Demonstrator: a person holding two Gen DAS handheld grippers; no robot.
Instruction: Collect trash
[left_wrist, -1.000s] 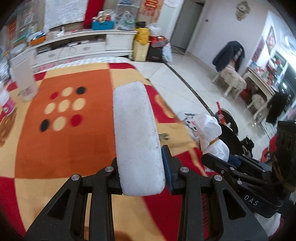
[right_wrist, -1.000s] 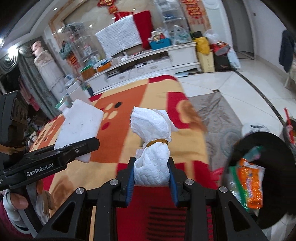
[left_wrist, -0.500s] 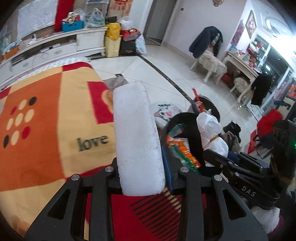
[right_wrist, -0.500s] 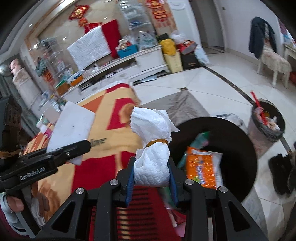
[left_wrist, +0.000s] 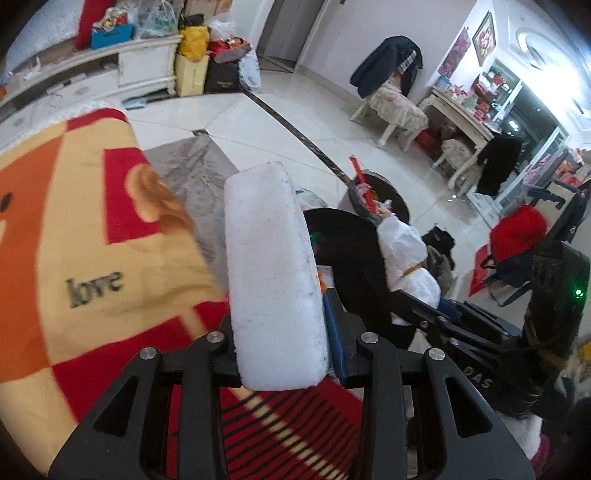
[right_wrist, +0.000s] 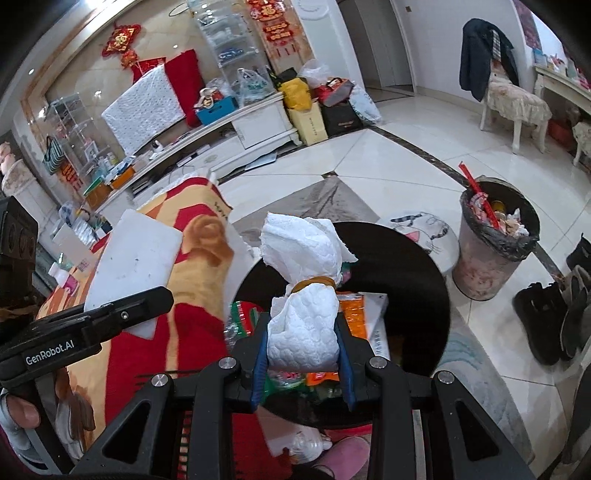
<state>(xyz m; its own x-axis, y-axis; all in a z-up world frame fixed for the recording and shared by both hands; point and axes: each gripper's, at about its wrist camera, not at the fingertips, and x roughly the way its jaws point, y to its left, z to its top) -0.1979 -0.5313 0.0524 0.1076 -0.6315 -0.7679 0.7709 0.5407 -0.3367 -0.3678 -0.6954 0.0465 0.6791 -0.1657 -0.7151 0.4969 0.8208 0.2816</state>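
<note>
My left gripper (left_wrist: 280, 343) is shut on a white foam block (left_wrist: 271, 266), held at the edge of the red and orange blanket (left_wrist: 74, 236). The block also shows in the right wrist view (right_wrist: 133, 262). My right gripper (right_wrist: 303, 354) is shut on a white paper wad (right_wrist: 304, 280) tied with a brown band, held above the black trash bin (right_wrist: 406, 266). The bin holds orange and green wrappers (right_wrist: 354, 314). The wad (left_wrist: 406, 254) and the bin (left_wrist: 351, 251) also show in the left wrist view.
A second, full grey trash can (right_wrist: 495, 236) stands on the tiled floor to the right. Black boots (right_wrist: 554, 314) lie beside it. A white TV cabinet (right_wrist: 236, 125) and bags stand at the back. A chair (right_wrist: 513, 99) with a jacket stands far right.
Both grippers have swung right from over the blanket toward the black bin. The paper wad now hangs over the bin's opening. Both grips are unchanged.
</note>
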